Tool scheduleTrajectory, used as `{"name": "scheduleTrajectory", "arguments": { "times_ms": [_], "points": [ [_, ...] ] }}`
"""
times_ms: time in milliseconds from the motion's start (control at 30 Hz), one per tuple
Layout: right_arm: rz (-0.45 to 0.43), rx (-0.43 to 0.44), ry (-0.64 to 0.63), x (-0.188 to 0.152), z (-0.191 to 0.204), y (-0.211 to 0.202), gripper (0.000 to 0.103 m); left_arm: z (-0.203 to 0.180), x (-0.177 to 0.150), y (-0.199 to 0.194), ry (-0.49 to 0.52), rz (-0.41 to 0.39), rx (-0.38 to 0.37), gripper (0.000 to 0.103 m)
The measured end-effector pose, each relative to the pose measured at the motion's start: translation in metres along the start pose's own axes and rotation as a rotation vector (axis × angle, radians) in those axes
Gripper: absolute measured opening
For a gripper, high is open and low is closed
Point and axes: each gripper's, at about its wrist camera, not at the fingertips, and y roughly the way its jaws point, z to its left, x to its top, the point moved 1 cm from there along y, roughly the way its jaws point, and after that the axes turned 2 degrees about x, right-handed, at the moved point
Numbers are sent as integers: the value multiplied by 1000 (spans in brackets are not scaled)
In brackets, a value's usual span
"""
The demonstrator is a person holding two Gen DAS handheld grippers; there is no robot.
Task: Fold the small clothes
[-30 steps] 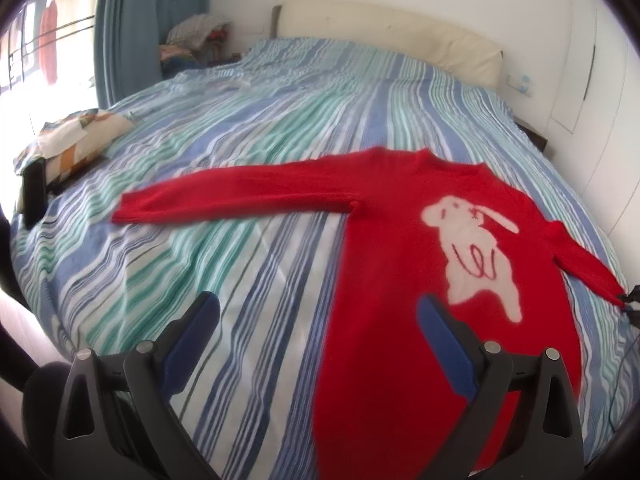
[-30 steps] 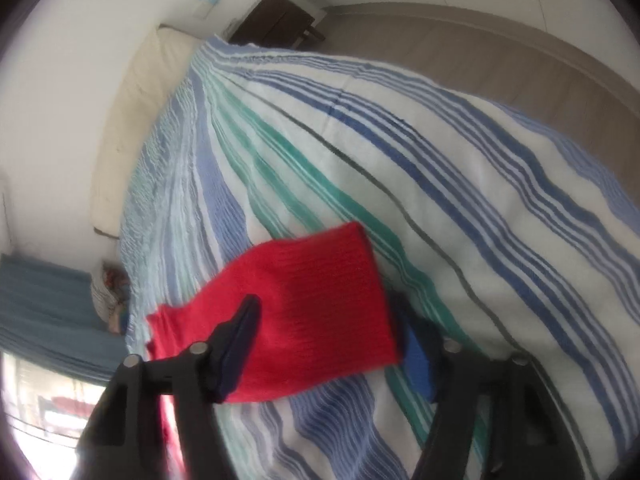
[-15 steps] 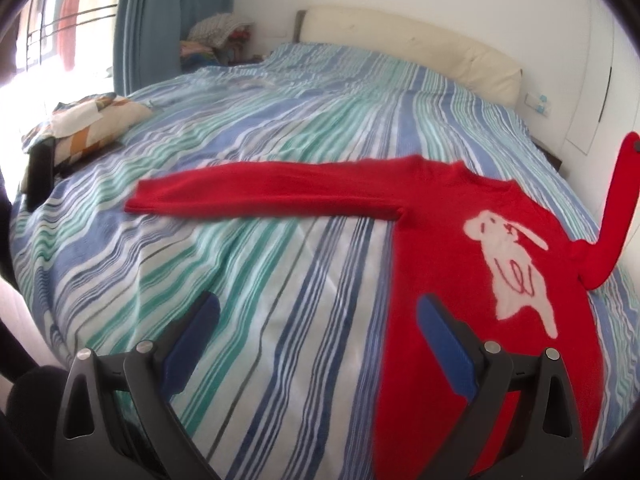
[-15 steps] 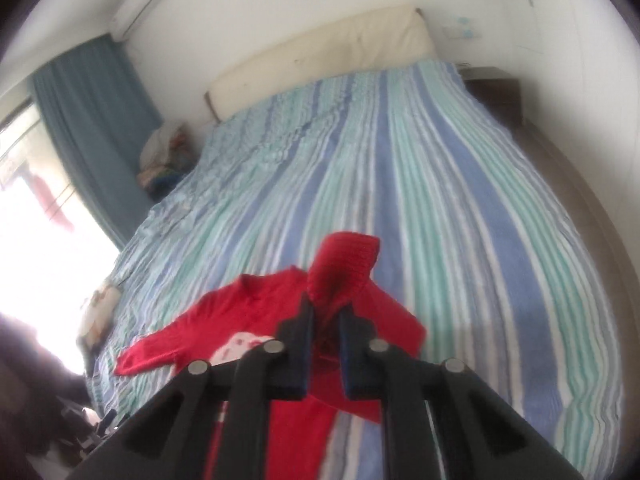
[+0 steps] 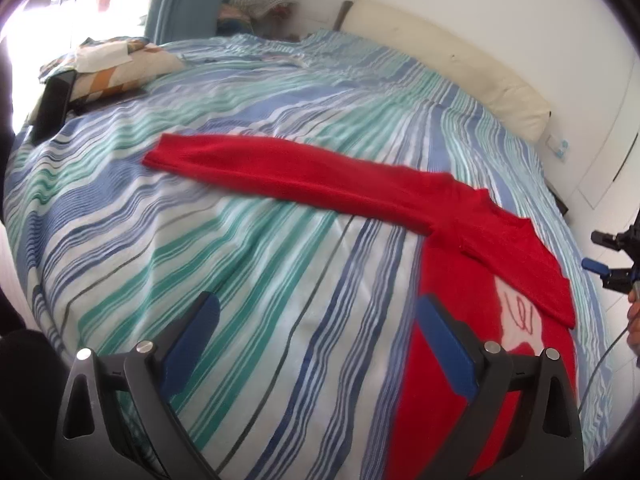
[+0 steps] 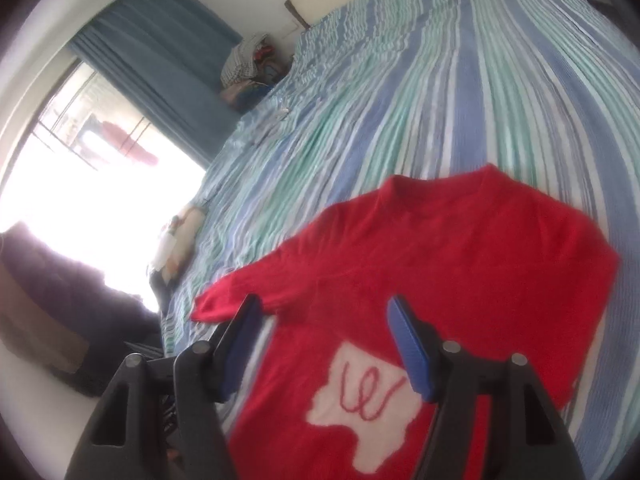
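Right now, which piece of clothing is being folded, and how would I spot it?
Look at the big bed with the blue, green and white striped bedspread. Near its edge lies a red knitted sweater, one sleeve folded across its chest, the other stretched out flat. The white animal patch with red squiggles on its front sets it apart.

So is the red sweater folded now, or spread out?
Partly folded: one sleeve lies across the sweater chest; the other sleeve is spread on the bed.
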Motion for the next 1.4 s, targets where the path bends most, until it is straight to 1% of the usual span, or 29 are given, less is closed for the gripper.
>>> {"name": "scheduleTrajectory", "arguments": {
  "times_ms": [67, 100, 133, 167, 200, 233, 267, 333, 367, 400, 467, 533, 600, 667, 700, 733, 767, 800, 867, 933, 1000, 1033, 1100, 1133, 1167, 1200, 1267, 1333, 1400],
  "points": [
    [43, -58, 72, -12, -35, 0, 65, -5, 0, 2, 16, 1, 5, 99],
    [74, -73, 132, -20, -57, 4, 65, -8, -1, 2, 30, 1, 11, 99],
    [104, -110, 193, -30, -81, 8, 65, -10, -3, 2, 45, 0, 18, 99],
    [126, -186, 236, -42, -104, 12, 65, -12, -4, 1, 60, -2, 25, 99],
    [135, -287, 258, -53, -124, 10, 60, -13, -6, 0, 74, -3, 30, 99],
    [118, -335, 261, -62, -138, 5, 49, -14, -7, 0, 85, -2, 31, 99],
    [85, -338, 251, -67, -142, -4, 35, -14, -8, -1, 94, 0, 30, 99],
    [27, -393, 193, -76, -133, -27, 40, -16, -8, 0, 107, 5, 26, 99],
    [10, -395, 143, -81, -122, -37, 43, -17, -8, 0, 113, 5, 26, 99],
    [5, -374, 90, -86, -107, -44, 47, -19, -8, 0, 118, 6, 23, 99],
    [21, -331, -7, -102, -78, -56, 52, -24, -10, -1, 132, 10, 8, 99],
    [51, -269, -77, -127, -51, -60, 52, -32, -14, -4, 163, 18, -20, 99],
    [94, -195, -118, -161, -30, -58, 52, -45, -22, -8, 212, 46, -70, 99],
    [145, -142, -130, -201, -19, -50, 52, -59, -36, -8, 282, 117, -122, 99],
    [179, -139, -123, -224, -20, -47, 52, -67, -45, -6, 318, 178, -151, 99],
    [220, -154, -110, -248, -21, -38, 52, -75, -55, -2, 353, 246, -172, 99],
    [267, -188, -93, -270, -25, -31, 52, -81, -65, 0, 384, 297, -184, 99],
    [286, -220, -88, -289, -27, -30, 52, -87, -73, 0, 414, 323, -184, 99],
    [261, -255, -93, -315, -22, -43, 52, -97, -85, -8, 467, 323, -188, 99],
    [191, -293, -94, -325, -13, -63, 52, -108, -89, -19, 500, 290, -192, 99],
    [69, -353, -132, -321, -2, -86, 53, -113, -89, -27, 503, 241, -187, 99],
    [-4, -386, -144, -316, 3, -96, 55, -115, -88, -29, 494, 223, -181, 99],
    [-160, -417, -138, -307, 8, -112, 71, -113, -84, -30, 463, 203, -177, 99],
    [-225, -426, -126, -303, 7, -116, 73, -110, -81, -29, 446, 193, -176, 99],
    [-265, -436, -107, -297, 4, -118, 74, -107, -81, -30, 434, 179, -175, 99],
    [-286, -440, -90, -292, 1, -116, 74, -103, -80, -30, 430, 166, -168, 99],
    [-294, -448, -75, -288, -2, -111, 74, -99, -80, -30, 441, 146, -142, 99],
    [-266, -451, -76, -289, -7, -110, 74, -97, -80, -27, 445, 148, -126, 99],
    [-250, -449, -71, -294, -9, -108, 74, -96, -79, -24, 432, 151, -130, 99]
  ]
}}
